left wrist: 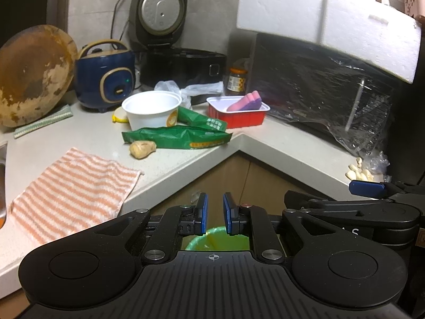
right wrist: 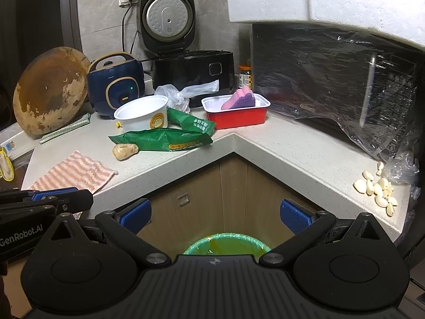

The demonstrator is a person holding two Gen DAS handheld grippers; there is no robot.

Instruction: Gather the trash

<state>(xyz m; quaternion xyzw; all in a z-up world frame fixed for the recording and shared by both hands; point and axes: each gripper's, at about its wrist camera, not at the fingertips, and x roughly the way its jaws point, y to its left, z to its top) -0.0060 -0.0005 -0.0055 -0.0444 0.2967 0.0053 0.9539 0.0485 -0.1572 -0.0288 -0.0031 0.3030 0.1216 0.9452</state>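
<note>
both grippers hang empty above the green-lined bin (right wrist: 227, 243), between pickups: left gripper (left wrist: 214, 214) narrowly parted, right gripper (right wrist: 215, 216) wide. green snack wrappers (right wrist: 162, 139) lie at twelve o'clock by the white paper bowl (right wrist: 142, 117); next comes reaching there.

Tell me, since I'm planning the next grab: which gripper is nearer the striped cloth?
Left. The left gripper hangs just beside the striped cloth; the right gripper is farther off, beyond the left one.
</note>
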